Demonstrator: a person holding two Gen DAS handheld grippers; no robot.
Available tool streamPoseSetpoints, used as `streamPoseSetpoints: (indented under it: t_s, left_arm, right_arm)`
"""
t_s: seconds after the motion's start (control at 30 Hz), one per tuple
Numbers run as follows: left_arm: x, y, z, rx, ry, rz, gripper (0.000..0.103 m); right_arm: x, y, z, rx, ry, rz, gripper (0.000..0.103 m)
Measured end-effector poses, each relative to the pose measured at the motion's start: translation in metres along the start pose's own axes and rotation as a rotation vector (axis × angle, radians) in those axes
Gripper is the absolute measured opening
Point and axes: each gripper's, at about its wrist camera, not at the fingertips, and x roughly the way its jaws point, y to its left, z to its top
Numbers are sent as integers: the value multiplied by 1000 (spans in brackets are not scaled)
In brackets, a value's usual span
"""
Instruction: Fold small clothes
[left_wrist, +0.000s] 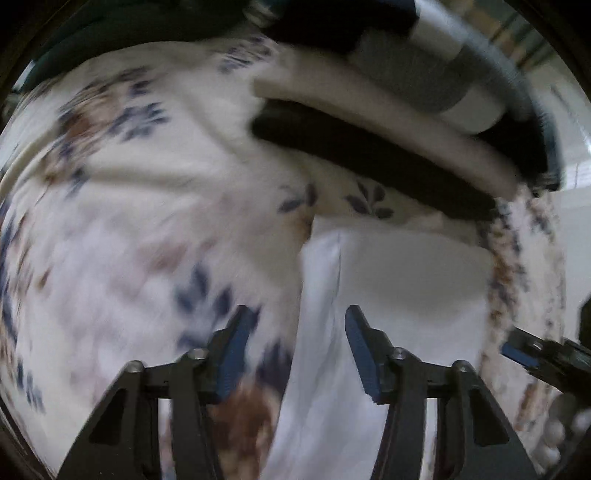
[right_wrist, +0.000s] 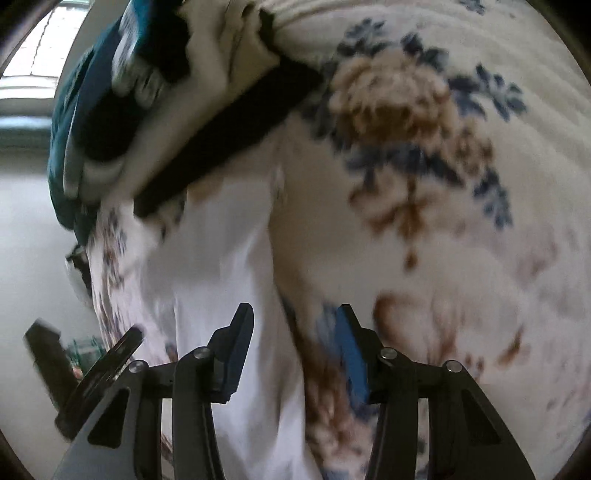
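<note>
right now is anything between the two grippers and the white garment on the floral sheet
Nothing visible does. The white garment lies bare on the floral sheet, directly ahead of the open left gripper and the open right gripper. The stack of folded clothes sits beyond it, not in the path. Both views are blurred.

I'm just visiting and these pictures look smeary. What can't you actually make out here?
- Left wrist view: flowered cloth pattern, motion-blurred.
- Right wrist view: white garment shape, blurred and cut off below.
- Both views: how many items the folded pile holds, blurred.
- Left claw and right claw: gape open, gripping nothing.
</note>
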Motion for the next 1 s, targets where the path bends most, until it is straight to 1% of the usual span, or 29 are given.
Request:
streamPoseSetpoints:
  t_s: [0.03, 0.07, 0.17, 0.2, 0.37, 0.43, 0.47, 0.5, 0.53, 0.57, 0.6, 0.63, 0.67, 0.73, 0.77, 0.8, 0.83, 0.9, 0.97, 1.0]
  left_arm:
    - [11, -2, 6, 10, 13, -7, 2]
    - [16, -1, 9, 6, 17, -11, 2]
    - [14, 18, 9, -42, -32, -61, 2]
    - [13, 29, 7, -69, -35, -95, 1]
    - [11, 57, 4, -114, -15, -143, 1]
    - [14, 59, 4, -114, -7, -161, 1]
    - [16, 60, 5, -110, -1, -162, 1]
    - [19, 60, 7, -105, 7, -165, 1]
    - [20, 61, 7, -104, 14, -167, 1]
    - [20, 61, 14, -107, 19, -171, 1]
    - [21, 61, 15, -103, 24, -180, 1]
    - [18, 65, 16, -100, 25, -188, 2]
    - [16, 66, 16, -99, 24, -200, 2]
    - [12, 67, 16, -83, 15, -208, 2]
    - [11, 68, 15, -75, 12, -206, 2]
    - [12, 68, 15, -66, 14, -203, 2]
    - [13, 68, 15, -61, 16, -200, 2]
    - [17, 67, 15, -59, 22, -196, 2]
    - [21, 66, 17, -51, 27, -189, 2]
    - [24, 62, 18, -48, 31, -185, 2]
  right_arm:
    - [3, -3, 3, 6, 6, -1, 49]
    - [6, -6, 4, 9, 14, -3, 50]
    - [16, -13, -2, 10, 59, -17, 50]
    - [19, -11, -8, 11, 70, -15, 50]
    - [40, -2, -51, 17, 137, 2, 49]
    - [52, 4, -67, 15, 163, 5, 42]
    - [57, 5, -75, 12, 174, -18, 18]
    - [60, 5, -80, 8, 171, -67, 2]
    - [58, 0, -84, 25, 152, -130, 1]
    - [56, -6, -85, 50, 146, -174, 0]
    - [50, -14, -85, 90, 132, -201, 0]
    - [41, -21, -84, 115, 116, -184, 0]
    - [34, -23, -82, 136, 103, -146, 1]
    - [22, -22, -72, 158, 70, -36, 2]
    - [19, -19, -65, 153, 50, -27, 7]
    - [17, -16, -57, 147, 29, -27, 15]
    - [19, -13, -47, 148, 14, -26, 17]
    - [30, -8, -21, 173, 6, 8, 17]
    - [46, 7, 8, 178, 1, 100, 17]
    - [53, 13, 17, 172, 8, 131, 17]
